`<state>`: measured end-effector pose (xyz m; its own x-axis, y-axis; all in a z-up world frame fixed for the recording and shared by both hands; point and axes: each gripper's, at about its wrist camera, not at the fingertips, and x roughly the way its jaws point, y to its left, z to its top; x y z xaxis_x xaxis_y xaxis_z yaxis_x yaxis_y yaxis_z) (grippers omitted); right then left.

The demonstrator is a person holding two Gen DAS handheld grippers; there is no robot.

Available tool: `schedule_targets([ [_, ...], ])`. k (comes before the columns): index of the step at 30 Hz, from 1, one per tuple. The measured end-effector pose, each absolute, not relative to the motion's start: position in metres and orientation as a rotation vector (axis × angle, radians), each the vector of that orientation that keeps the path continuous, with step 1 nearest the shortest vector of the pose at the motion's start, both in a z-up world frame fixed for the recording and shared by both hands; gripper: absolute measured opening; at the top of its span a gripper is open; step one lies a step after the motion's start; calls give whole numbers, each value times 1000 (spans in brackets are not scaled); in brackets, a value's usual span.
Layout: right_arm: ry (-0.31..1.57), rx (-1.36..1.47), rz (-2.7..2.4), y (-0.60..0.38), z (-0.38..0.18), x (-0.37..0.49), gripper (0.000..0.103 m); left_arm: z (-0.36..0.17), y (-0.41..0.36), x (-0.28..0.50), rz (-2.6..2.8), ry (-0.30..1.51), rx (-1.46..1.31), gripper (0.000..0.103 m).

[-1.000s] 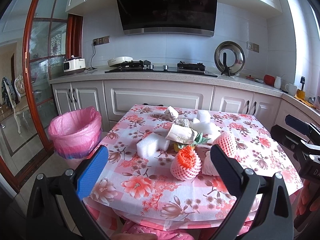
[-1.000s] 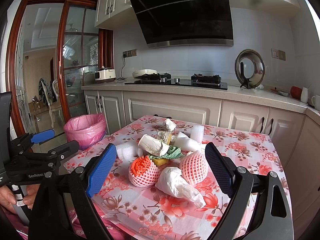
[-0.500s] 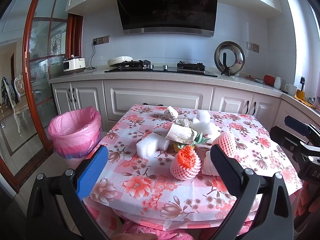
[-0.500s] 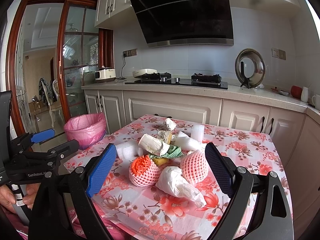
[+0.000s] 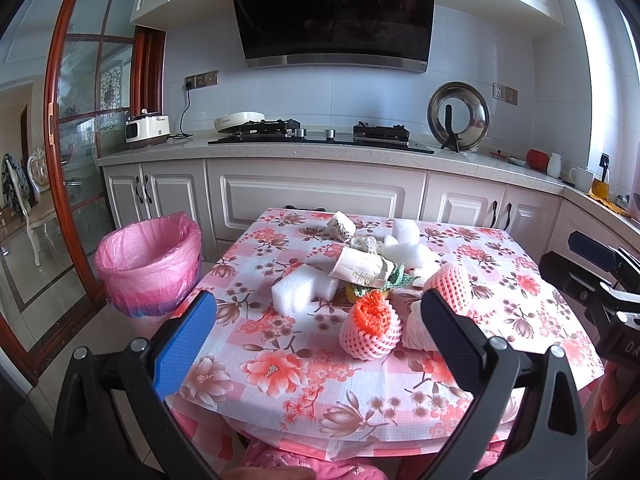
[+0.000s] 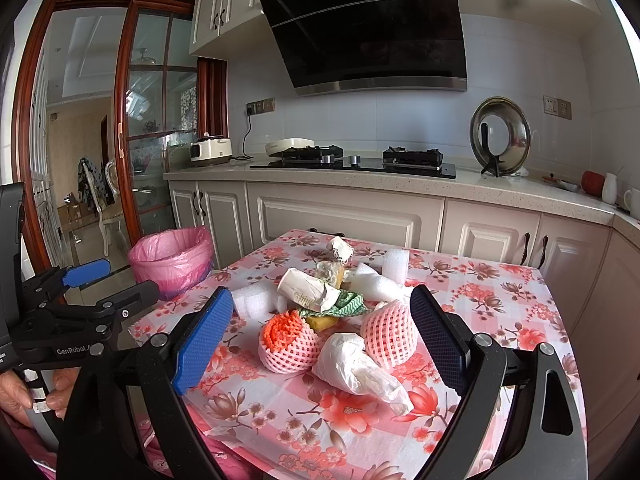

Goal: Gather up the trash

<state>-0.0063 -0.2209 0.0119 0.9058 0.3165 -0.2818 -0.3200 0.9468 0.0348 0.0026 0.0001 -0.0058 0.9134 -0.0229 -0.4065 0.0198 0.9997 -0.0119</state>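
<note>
both jaws gape before trash pile [image 6: 332,320]

Pink floral tablecloth [image 5: 304,364], pink-lined bin [image 5: 150,256], orange-filled pink foam net [image 5: 370,330].

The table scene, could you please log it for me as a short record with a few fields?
surface: table with floral cloth
trash pile: white foam block, rolled paper cup, two pink foam fruit nets, crumpled white bag, green cloth
bin: pink-lined trash bin on the floor, left of the table
left claw: open, empty, short of the pile
right claw: open, empty, facing the nets
</note>
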Motion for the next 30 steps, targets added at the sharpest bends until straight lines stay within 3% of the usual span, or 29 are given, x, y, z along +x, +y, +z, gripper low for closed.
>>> schedule_targets([
  [30, 315, -2, 316, -223, 3, 1, 85, -15, -2, 15, -47, 486, -27, 99],
])
